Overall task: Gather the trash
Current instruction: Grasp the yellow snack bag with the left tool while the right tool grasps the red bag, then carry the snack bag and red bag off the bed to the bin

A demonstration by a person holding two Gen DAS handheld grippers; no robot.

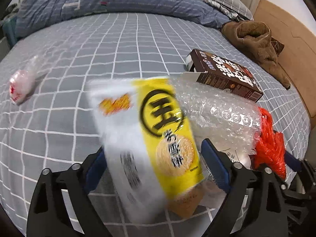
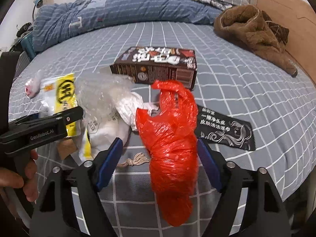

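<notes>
Trash lies on a grey checked bed sheet (image 1: 79, 63). My left gripper (image 1: 153, 154) is open; a yellow and white snack wrapper (image 1: 150, 138), blurred, sits between its wide-apart fingers. Bubble wrap (image 1: 221, 110) lies to its right, with a dark brown carton (image 1: 225, 73) behind. My right gripper (image 2: 160, 148) is open around a red plastic bag (image 2: 171, 138), which stands between the blue pads. In the right wrist view the wrapper (image 2: 63, 92), bubble wrap (image 2: 98, 94), carton (image 2: 158, 67) and a black sachet (image 2: 225, 128) show. A small clear bag (image 1: 21, 85) lies far left.
A blue duvet (image 2: 122, 9) and a pillow lie at the head of the bed. A brown fleece garment (image 2: 254, 31) lies at the right by the wooden frame (image 2: 300, 29). White crumpled paper (image 2: 130, 106) and a small tassel (image 2: 136, 160) lie near the red bag.
</notes>
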